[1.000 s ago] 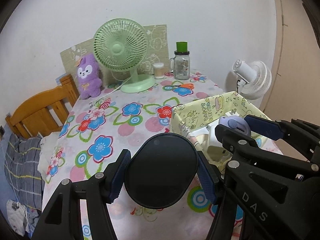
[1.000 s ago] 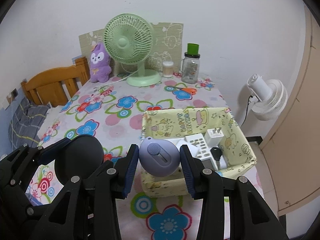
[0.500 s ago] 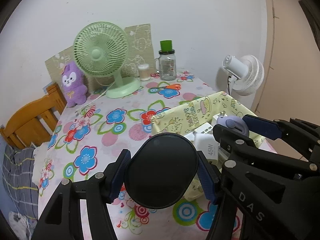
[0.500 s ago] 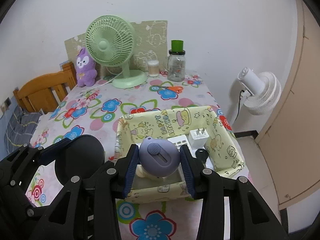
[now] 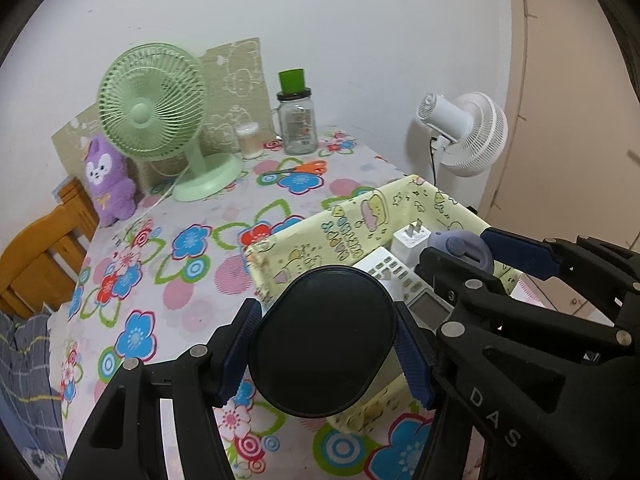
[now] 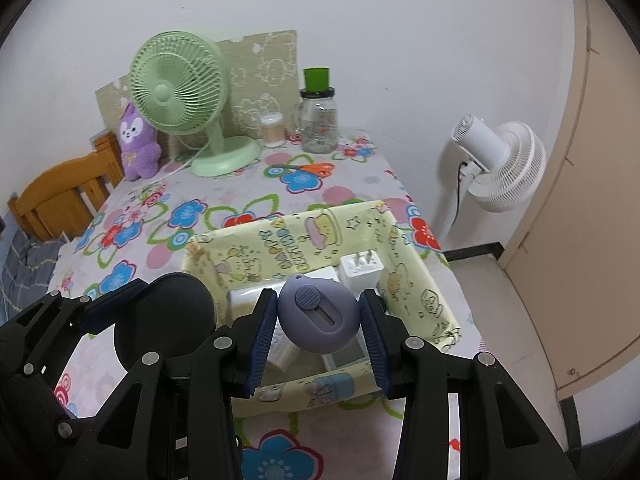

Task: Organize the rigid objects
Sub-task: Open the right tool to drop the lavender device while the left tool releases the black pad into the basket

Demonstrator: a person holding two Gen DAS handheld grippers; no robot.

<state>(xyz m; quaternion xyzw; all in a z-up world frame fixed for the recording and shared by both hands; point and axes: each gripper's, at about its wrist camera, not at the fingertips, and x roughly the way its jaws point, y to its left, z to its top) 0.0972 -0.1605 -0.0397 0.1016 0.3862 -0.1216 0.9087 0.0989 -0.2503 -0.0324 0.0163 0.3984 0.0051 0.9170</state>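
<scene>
A table draped in a flowered cloth (image 6: 168,216) filled most of both views; a white wall stood behind it, a wooden chair (image 6: 60,196) at its left edge and a white standing fan (image 6: 500,164) on the floor to its right. At the back of the table stood a green desk fan (image 5: 156,108), a purple plush toy (image 5: 108,180), a clear jar with a green lid (image 5: 298,120), a small cup (image 5: 249,141) and orange-handled scissors (image 5: 302,168). Nearer the cameras sat a yellow cartoon-print fabric basket (image 6: 424,292), open-topped, already holding a white plug adapter (image 6: 360,270), a white keypad device (image 5: 394,276) and other pale items too hidden to name. The left gripper (image 5: 328,350) was closed partway on a flat black oval case (image 5: 322,344), its blue pads pressed to the case's two edges, hanging at the basket's near-left corner. The right gripper (image 6: 318,322) was closed narrowly on a small lavender rounded cutter with a slider (image 6: 318,318), held directly above the basket's interior. Judgement: the step in hand was dropping both items into the basket; done well, each should be lowered inside the walls before the pads part; the lavender piece suits the free space near the front; the black case should clear the soft rim first, since that rim looks likely to fold if bumped.
</scene>
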